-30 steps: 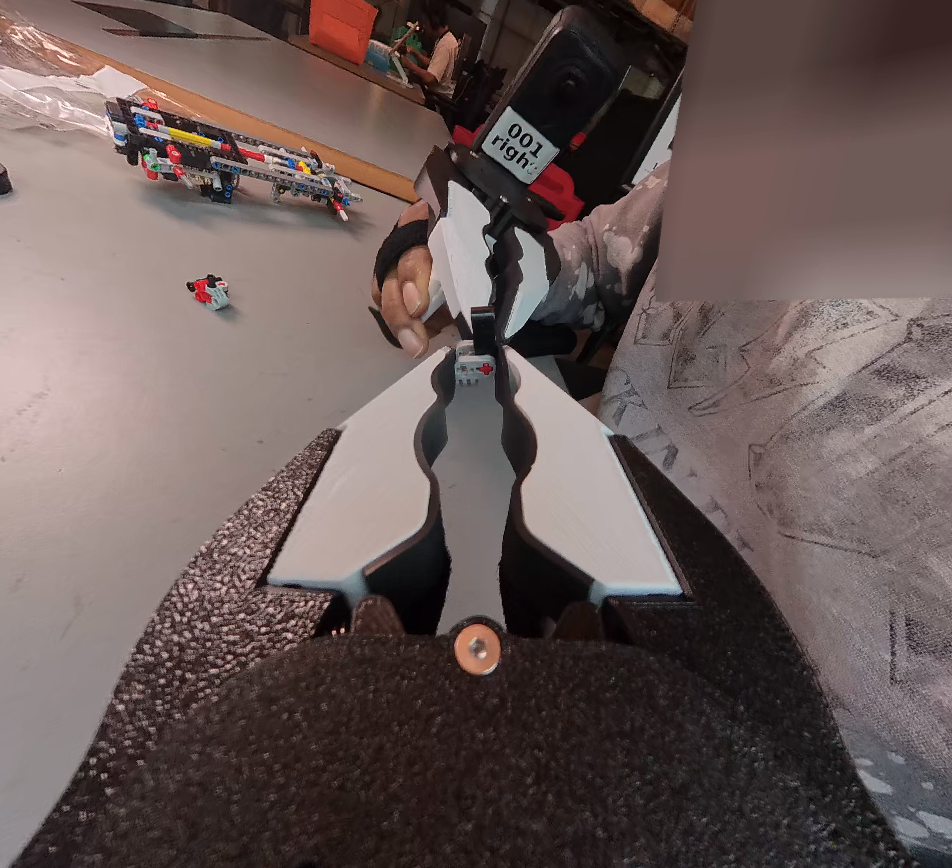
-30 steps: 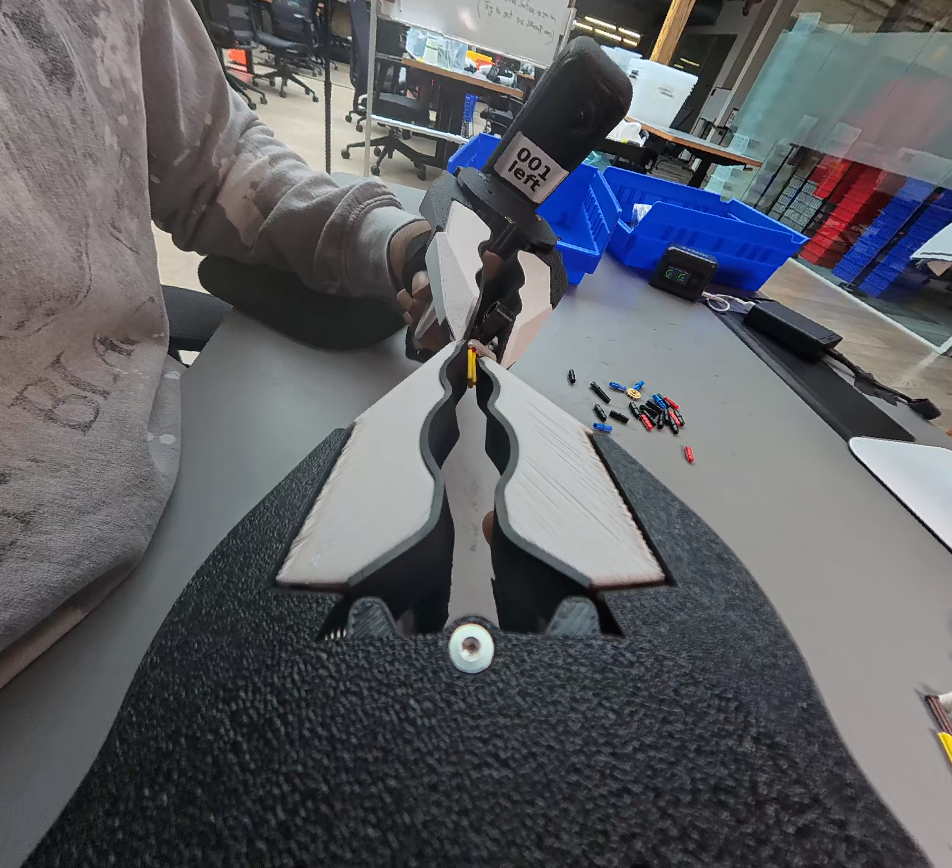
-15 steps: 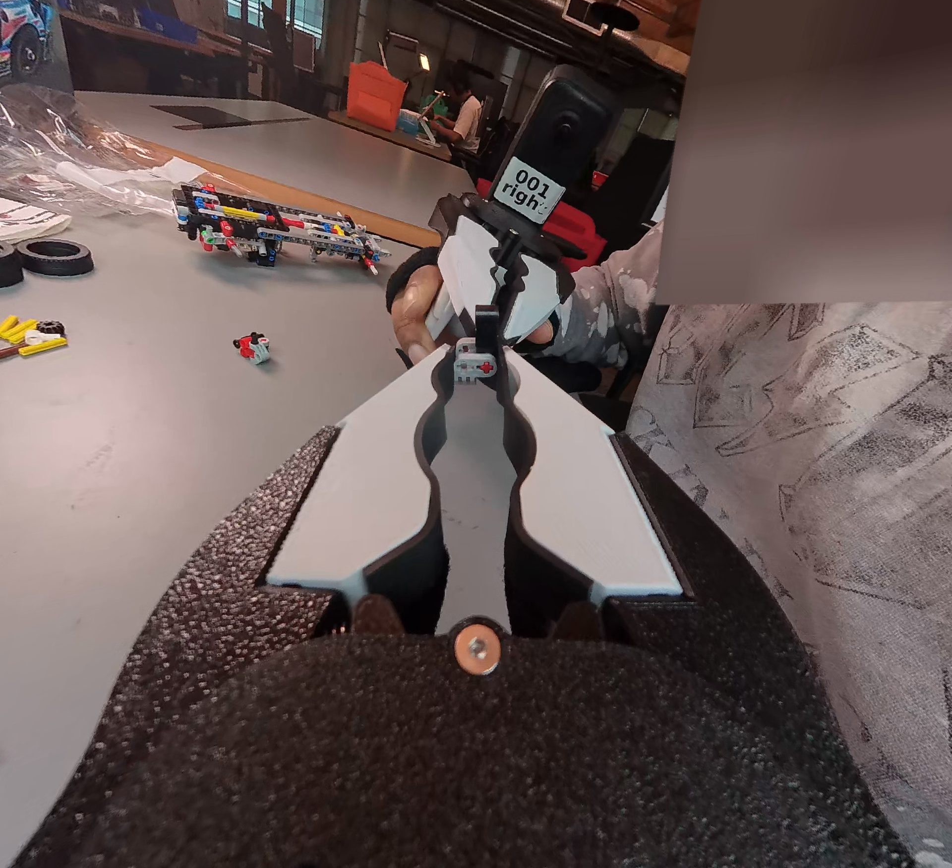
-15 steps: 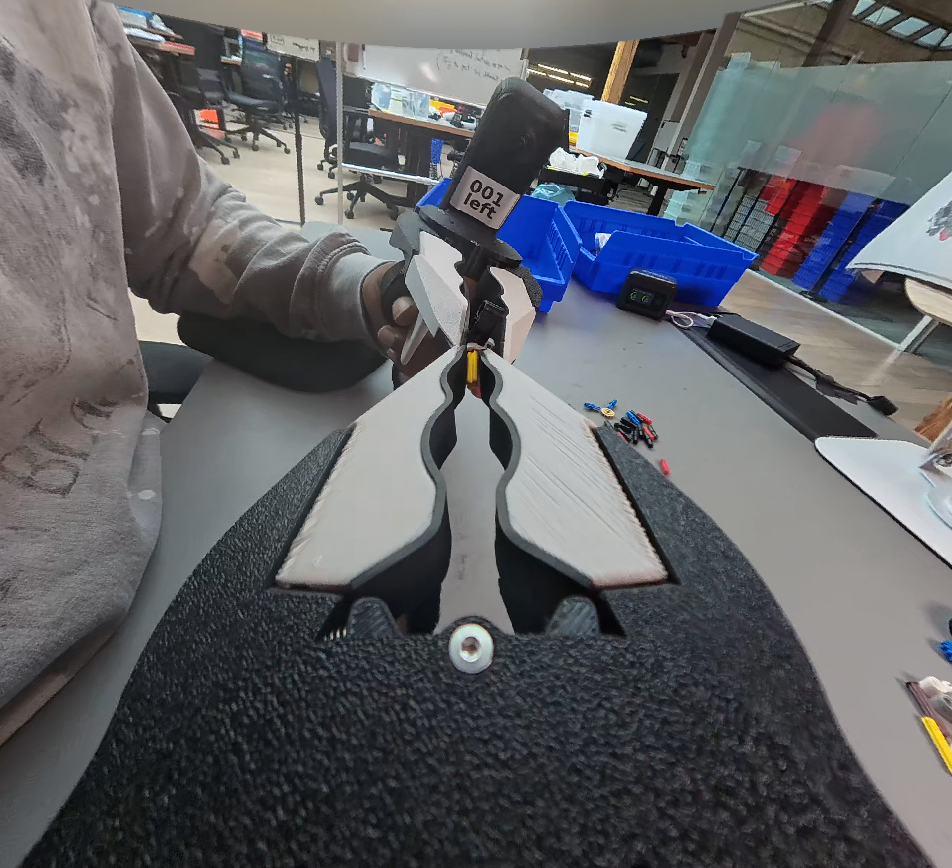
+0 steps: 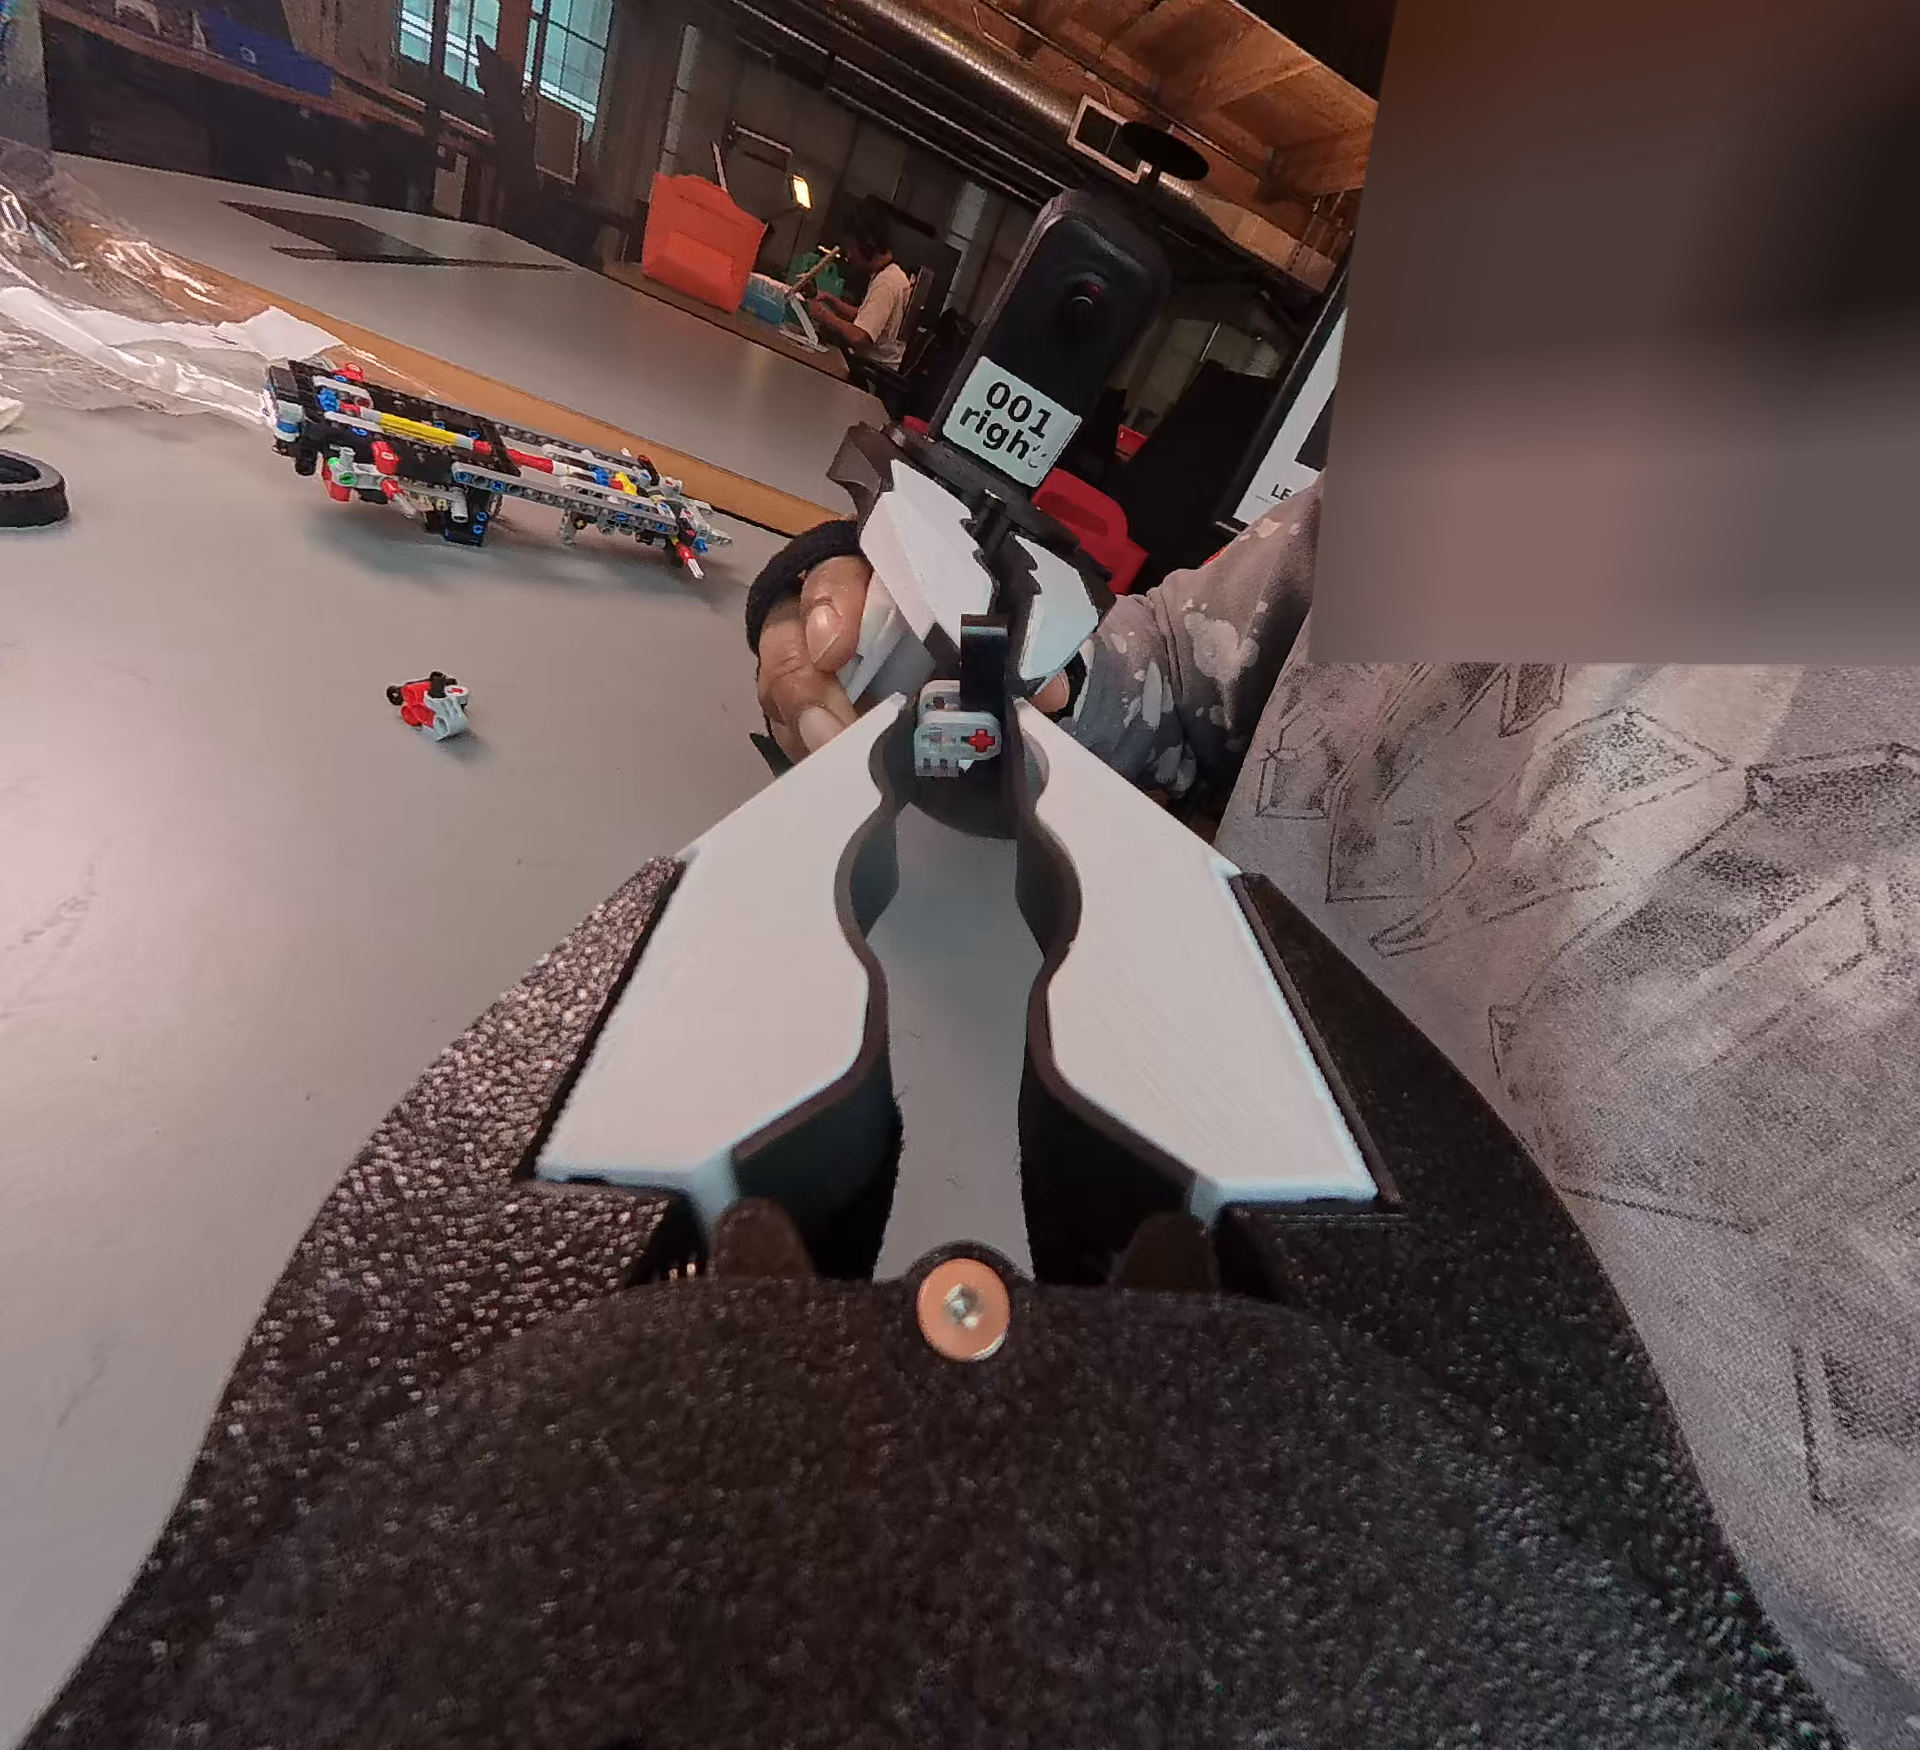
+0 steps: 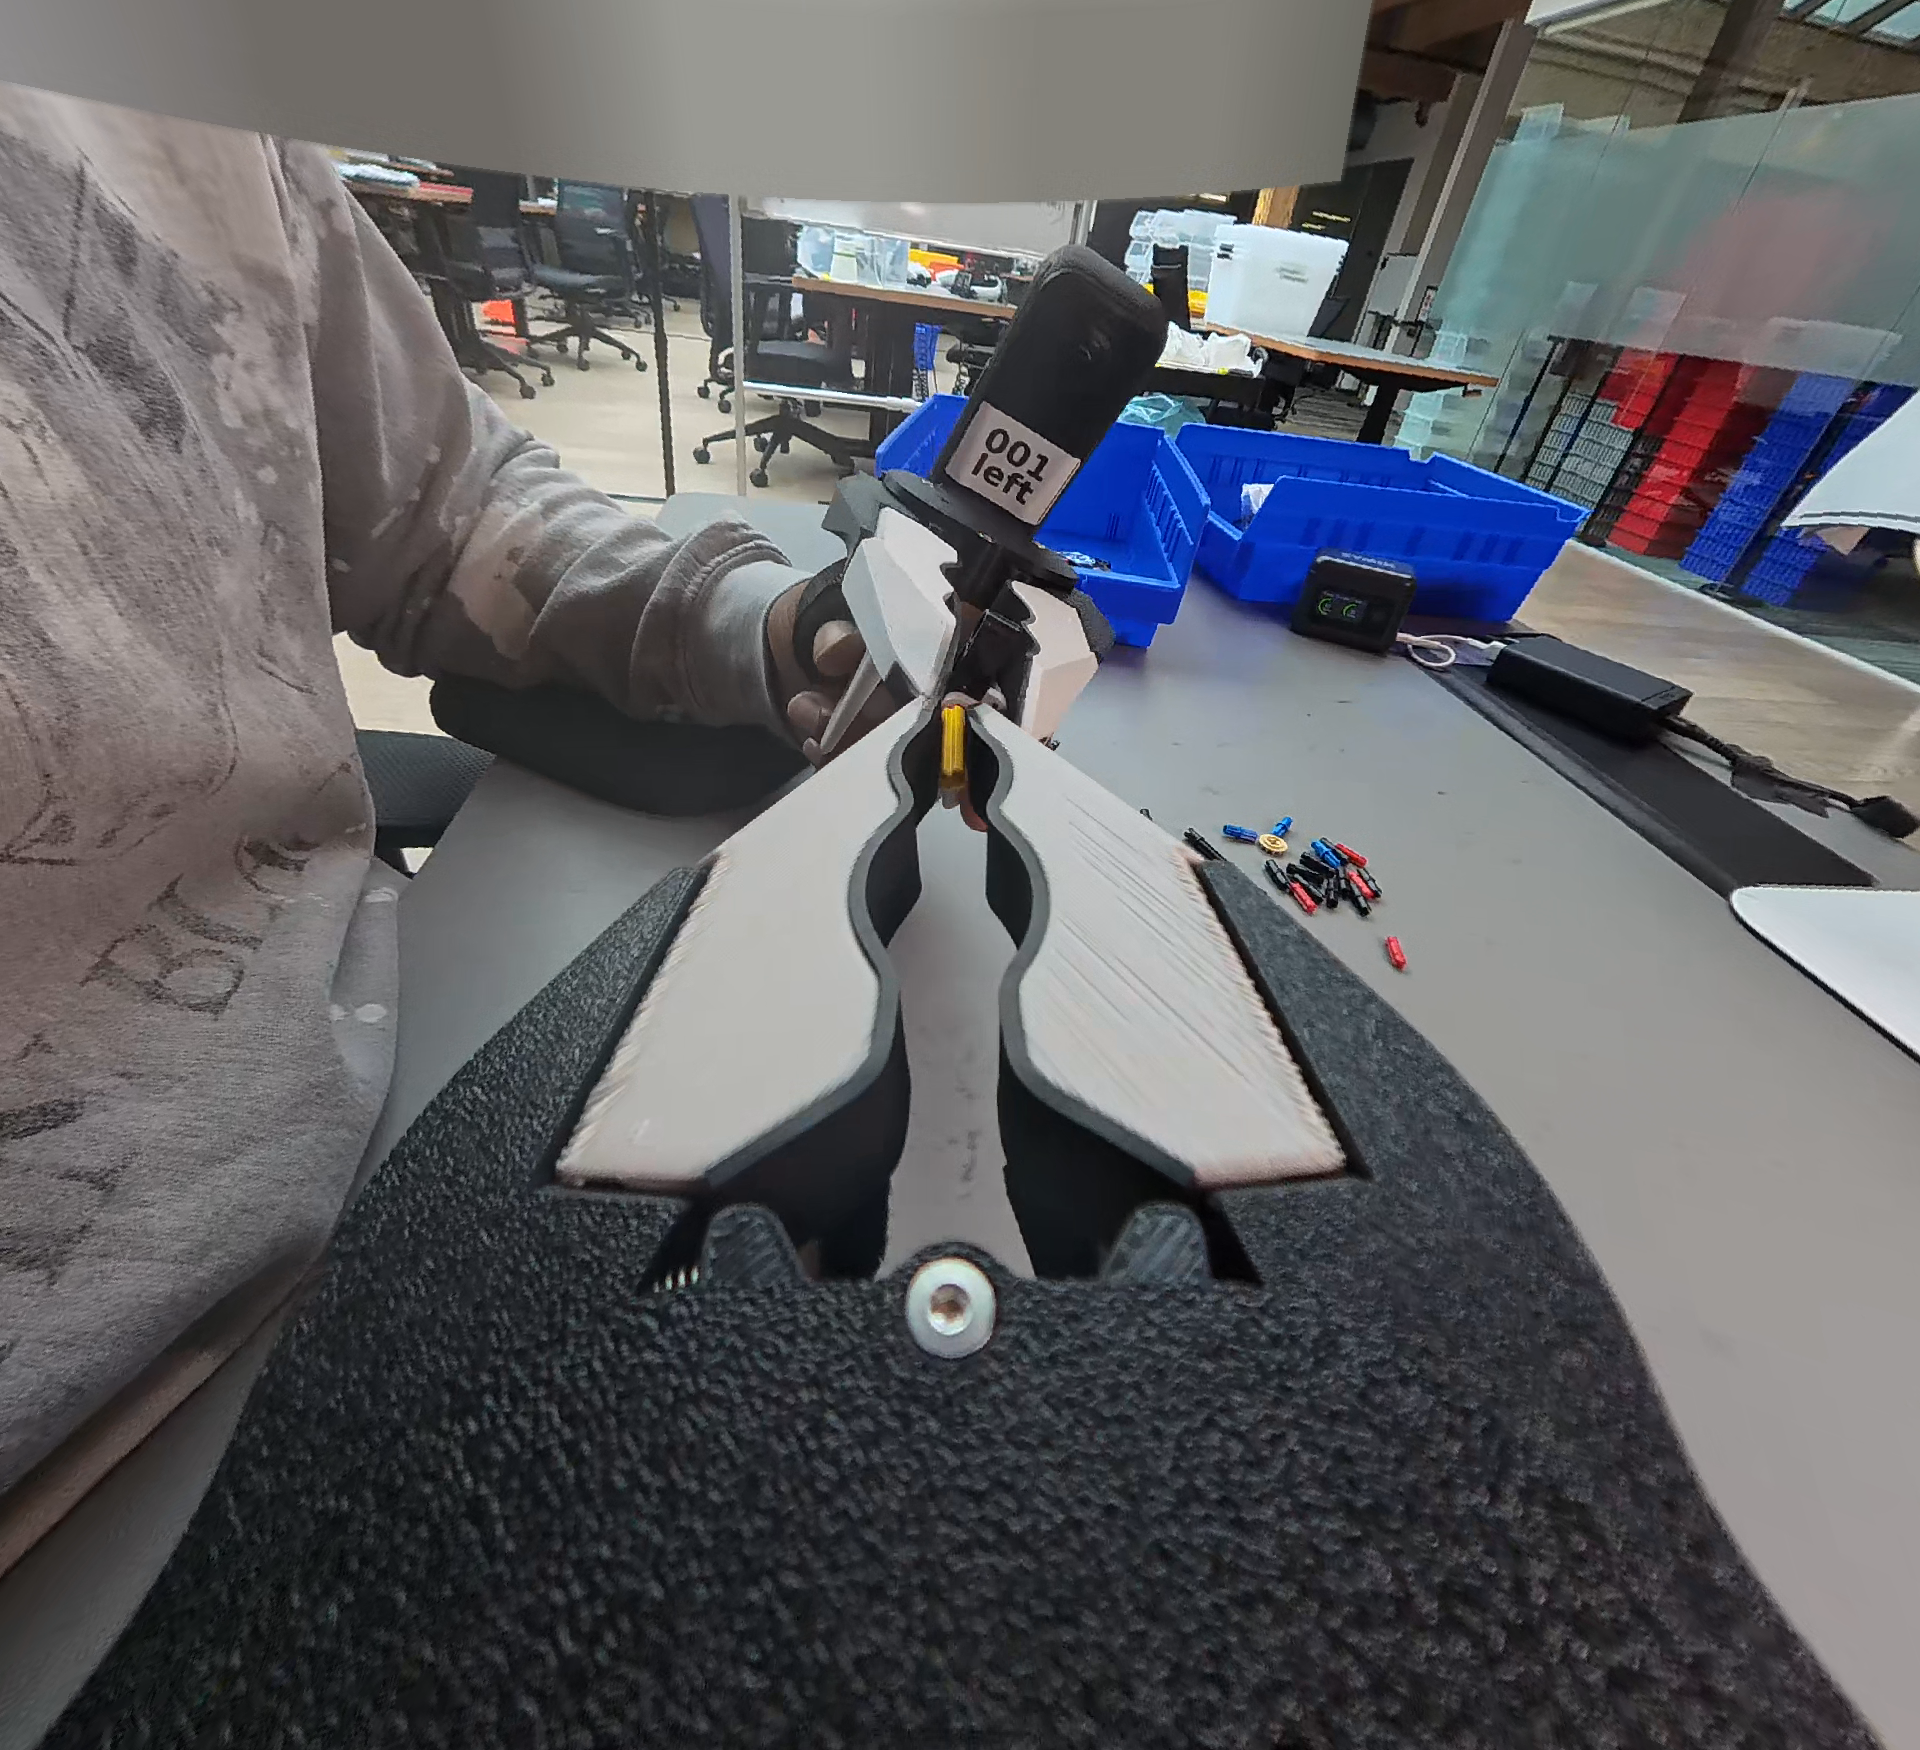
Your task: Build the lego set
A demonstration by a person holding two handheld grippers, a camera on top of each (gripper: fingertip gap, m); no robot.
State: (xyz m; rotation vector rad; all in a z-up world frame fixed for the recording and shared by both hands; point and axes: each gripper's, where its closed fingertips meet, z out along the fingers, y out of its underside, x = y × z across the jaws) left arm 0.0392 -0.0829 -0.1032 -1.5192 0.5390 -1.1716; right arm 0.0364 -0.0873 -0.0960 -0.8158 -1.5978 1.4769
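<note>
My left gripper is shut on a small grey lego connector with a red axle end, held above the table. My right gripper is shut on a yellow axle. The two grippers point at each other, tip to tip, and the held parts meet. In the left wrist view the right gripper holds a black part over the grey connector. In the right wrist view the left gripper sits just behind the yellow axle. A long partly built lego chassis lies on the grey table far left.
A small red and grey lego piece lies alone on the table. A black tyre and clear plastic bags are at far left. Several loose pins lie to the right, with blue bins, a black charger and a white sheet. Left and right tips are no more than a few centimetres apart.
Both grippers have tilted and shifted slightly while staying tip to tip. Each still holds its part. The background has swung in both views.
</note>
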